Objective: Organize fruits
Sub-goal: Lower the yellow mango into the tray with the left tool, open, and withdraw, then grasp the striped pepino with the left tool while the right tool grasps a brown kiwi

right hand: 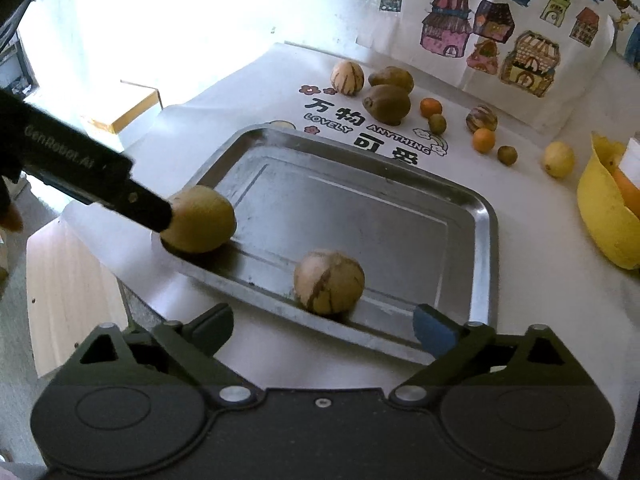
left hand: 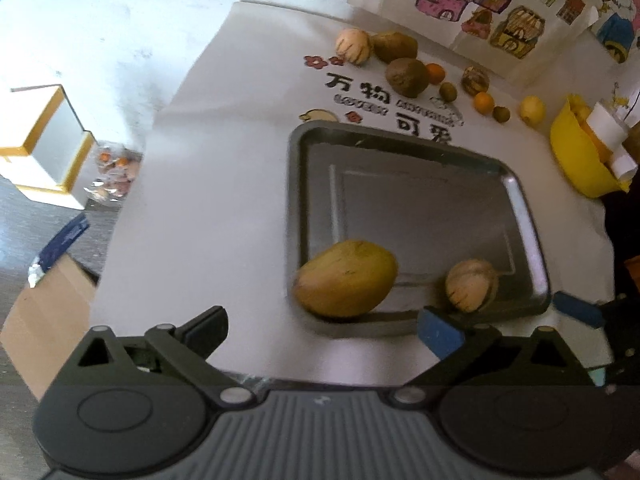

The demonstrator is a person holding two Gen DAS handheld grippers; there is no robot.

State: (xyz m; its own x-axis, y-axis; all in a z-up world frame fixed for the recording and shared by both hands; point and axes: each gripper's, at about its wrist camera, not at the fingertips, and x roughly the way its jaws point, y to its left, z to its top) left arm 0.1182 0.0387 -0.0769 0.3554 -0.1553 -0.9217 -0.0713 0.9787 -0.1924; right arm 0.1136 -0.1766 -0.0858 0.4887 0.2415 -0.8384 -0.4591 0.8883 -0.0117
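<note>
A grey metal tray [left hand: 524, 216] [right hand: 482, 220] lies on the white cloth. In its near edge rest a yellow-brown mango [left hand: 345, 278] [right hand: 200, 219] and a round pale fruit with brown stripes [left hand: 472, 286] [right hand: 329, 282]. My left gripper [left hand: 320, 332] stands open just short of the mango, with nothing between its fingers. One black finger [right hand: 148, 208] of it shows in the right wrist view at the mango's left end. My right gripper [right hand: 324, 330] stands open in front of the striped fruit, clear of it. A blue pad [left hand: 578, 310] of it shows by the tray's near right corner.
Beyond the tray lie loose fruits: a striped one [right hand: 347, 77], two kiwis [right hand: 387, 104], small oranges [right hand: 483, 141], small green ones and a lemon [right hand: 558, 159]. A yellow bowl [right hand: 608, 216] stands at the right. Boxes [left hand: 44, 148] sit below the table's left edge.
</note>
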